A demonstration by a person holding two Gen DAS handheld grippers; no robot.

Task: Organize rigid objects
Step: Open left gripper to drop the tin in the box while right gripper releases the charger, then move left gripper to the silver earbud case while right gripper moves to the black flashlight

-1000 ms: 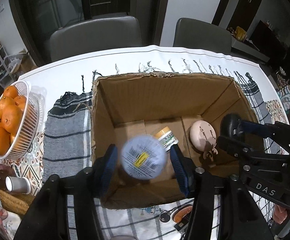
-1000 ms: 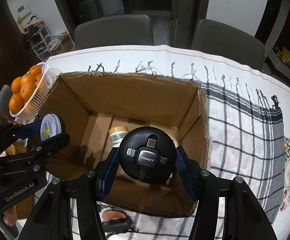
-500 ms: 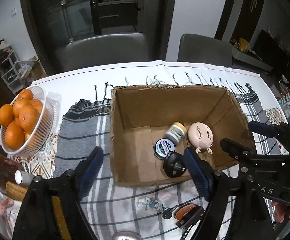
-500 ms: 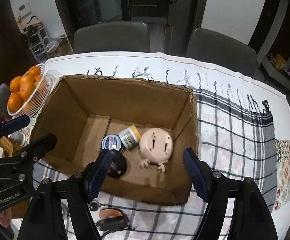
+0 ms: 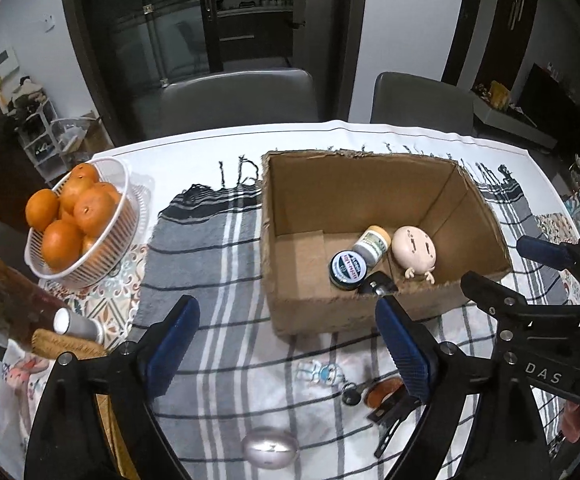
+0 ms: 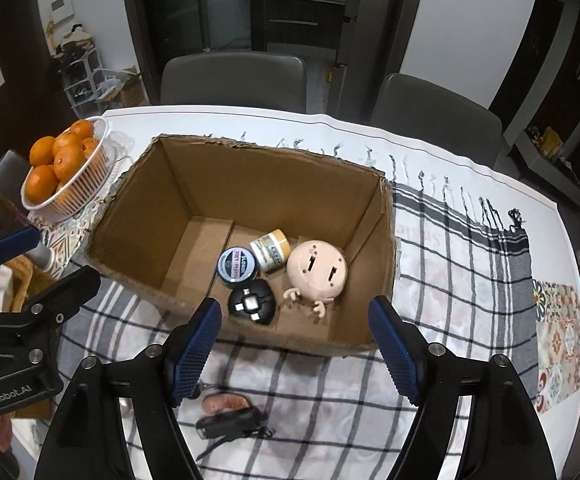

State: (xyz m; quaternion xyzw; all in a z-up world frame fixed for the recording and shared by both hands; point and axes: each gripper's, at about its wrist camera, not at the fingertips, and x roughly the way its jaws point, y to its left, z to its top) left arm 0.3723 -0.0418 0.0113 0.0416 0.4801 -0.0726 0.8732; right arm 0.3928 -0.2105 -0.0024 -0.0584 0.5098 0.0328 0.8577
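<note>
Blue ribbed pads line both black two-finger grippers. The left gripper (image 5: 286, 344) hangs above the striped grey-and-white cloth (image 5: 210, 264) with jaws spreading and nothing between them; the right gripper (image 6: 294, 340) hovers at the near wall of the brown cardboard box (image 6: 250, 184), its jaws likewise opening and empty. On the box floor lie a round black tin with a blue label (image 6: 237, 265), a black disc-shaped adapter (image 6: 252, 303), a small cream-lidded jar on its side (image 6: 271, 249) and a pale pink round-headed figurine (image 6: 317, 274). A white basket of oranges (image 5: 76, 220) sits left of the box.
</note>
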